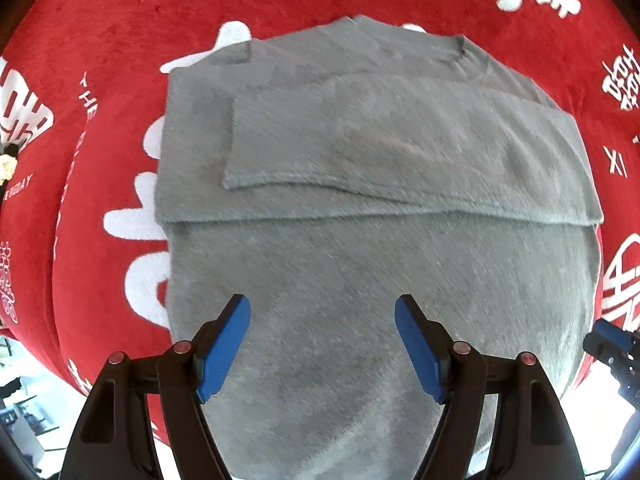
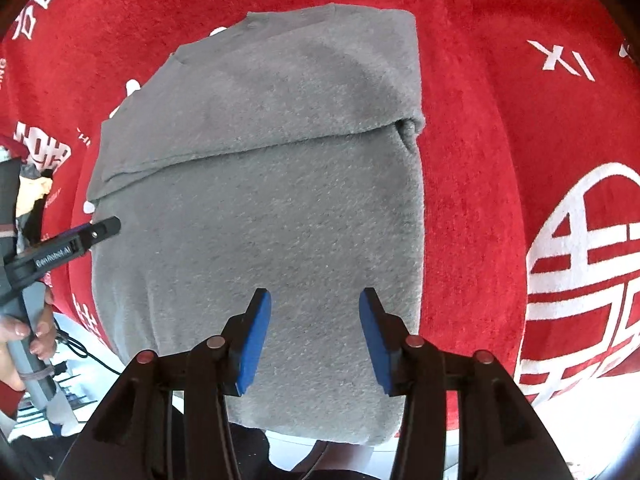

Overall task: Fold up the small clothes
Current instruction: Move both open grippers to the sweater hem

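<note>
While both sleeves lie folded across its chest, the grey sweater [image 1: 360, 208] rests flat on the red cloth-covered worktop [image 1: 120, 40], left hand-held gripper [image 1: 322, 350] and right hand-held gripper [image 2: 314, 340] hovering open, empty, likely ready for the hem.

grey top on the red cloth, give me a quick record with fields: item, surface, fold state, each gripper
item: grey top, fuzzy knit
surface: red cloth with white lettering
fold state: partly folded, sides and a sleeve turned in over the body, neckline at the far end
left gripper: open, above the near part of the top, nothing between the pads
right gripper: open, above the near part, nothing held
</note>
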`<move>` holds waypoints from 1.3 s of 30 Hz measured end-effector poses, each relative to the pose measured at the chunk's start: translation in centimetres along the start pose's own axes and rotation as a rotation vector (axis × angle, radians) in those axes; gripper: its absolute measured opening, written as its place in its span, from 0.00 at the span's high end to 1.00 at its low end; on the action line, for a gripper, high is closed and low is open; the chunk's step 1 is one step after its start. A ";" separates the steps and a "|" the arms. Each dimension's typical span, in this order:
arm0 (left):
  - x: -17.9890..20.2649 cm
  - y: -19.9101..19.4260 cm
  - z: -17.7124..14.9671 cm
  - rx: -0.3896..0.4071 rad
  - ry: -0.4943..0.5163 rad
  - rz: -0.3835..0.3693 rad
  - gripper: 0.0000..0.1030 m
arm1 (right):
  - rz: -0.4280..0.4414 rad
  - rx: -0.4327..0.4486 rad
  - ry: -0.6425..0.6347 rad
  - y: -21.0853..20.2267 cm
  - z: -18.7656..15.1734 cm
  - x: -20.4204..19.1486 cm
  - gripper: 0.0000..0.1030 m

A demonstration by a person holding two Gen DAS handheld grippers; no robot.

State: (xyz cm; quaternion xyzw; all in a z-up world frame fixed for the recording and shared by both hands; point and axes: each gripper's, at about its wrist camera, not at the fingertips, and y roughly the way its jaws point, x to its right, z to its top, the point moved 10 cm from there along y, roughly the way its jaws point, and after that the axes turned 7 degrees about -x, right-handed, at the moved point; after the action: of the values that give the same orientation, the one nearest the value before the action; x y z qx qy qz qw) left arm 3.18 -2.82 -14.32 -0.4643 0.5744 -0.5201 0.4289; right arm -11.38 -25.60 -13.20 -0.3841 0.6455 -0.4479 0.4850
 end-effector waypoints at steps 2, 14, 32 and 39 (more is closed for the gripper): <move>0.8 0.1 -0.4 -0.011 0.012 0.003 0.26 | 0.008 0.002 0.005 -0.2 -0.3 0.3 0.52; 7.2 -0.6 -2.7 -0.047 -0.002 -0.036 0.26 | 0.006 -0.002 -0.016 -1.3 -0.1 2.9 0.52; 9.9 -2.8 -8.4 -0.028 -0.057 -0.124 0.01 | 0.094 0.003 -0.165 -2.2 -1.9 2.0 0.22; 4.7 -0.7 -12.3 -0.085 -0.098 -0.200 0.01 | 0.104 -0.038 -0.093 -0.5 -6.0 0.6 0.22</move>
State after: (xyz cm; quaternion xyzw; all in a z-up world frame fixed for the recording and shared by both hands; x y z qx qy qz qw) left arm -9.75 -5.01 -12.57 -0.5618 0.5250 -0.5124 0.3824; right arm -17.36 -25.10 -12.16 -0.3796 0.6497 -0.3913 0.5298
